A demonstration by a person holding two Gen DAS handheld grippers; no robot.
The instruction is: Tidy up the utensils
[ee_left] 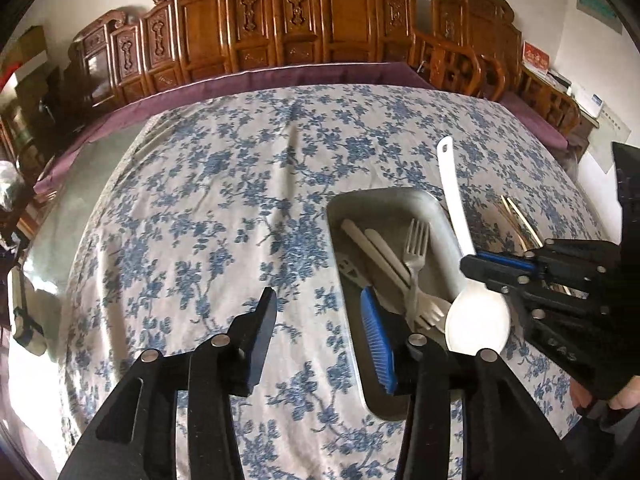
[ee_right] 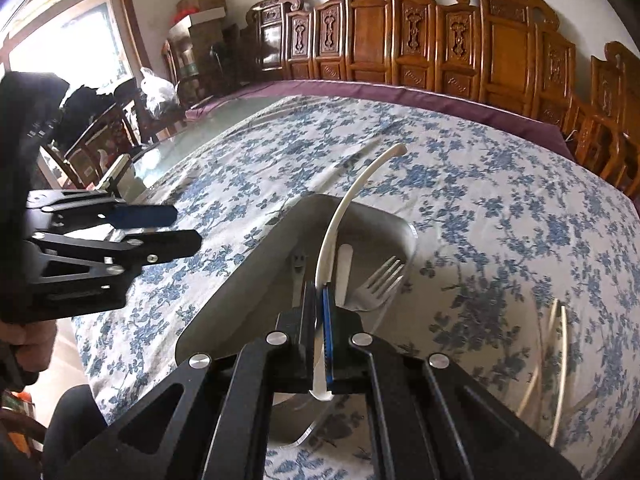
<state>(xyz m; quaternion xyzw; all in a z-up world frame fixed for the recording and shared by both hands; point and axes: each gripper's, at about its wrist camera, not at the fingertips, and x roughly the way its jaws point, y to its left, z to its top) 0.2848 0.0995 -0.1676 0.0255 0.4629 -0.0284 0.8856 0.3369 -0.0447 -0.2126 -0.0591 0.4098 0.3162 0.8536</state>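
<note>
A grey metal tray (ee_left: 380, 197) (ee_right: 248, 272) lies on the blue-flowered tablecloth. It holds a pale fork (ee_left: 416, 248) (ee_right: 380, 280), white handles and a metal utensil with a smiley cut-out (ee_left: 350, 270) (ee_right: 298, 260). My right gripper (ee_right: 318, 296) (ee_left: 476, 274) is shut on a long white spoon (ee_left: 478, 322) (ee_right: 352, 196), gripped near its bowl and hanging over the tray's near right part with the handle pointing away. My left gripper (ee_left: 318, 336) (ee_right: 188, 228) stands open with nothing between its fingers, just left of the tray's near edge.
A pair of chopsticks (ee_left: 516, 216) (ee_right: 560, 344) lies on the cloth right of the tray. Carved wooden chairs (ee_left: 280, 20) line the table's far side. Bare glass tabletop (ee_left: 52, 240) shows left of the cloth. A hand (ee_right: 28, 344) holds the left gripper.
</note>
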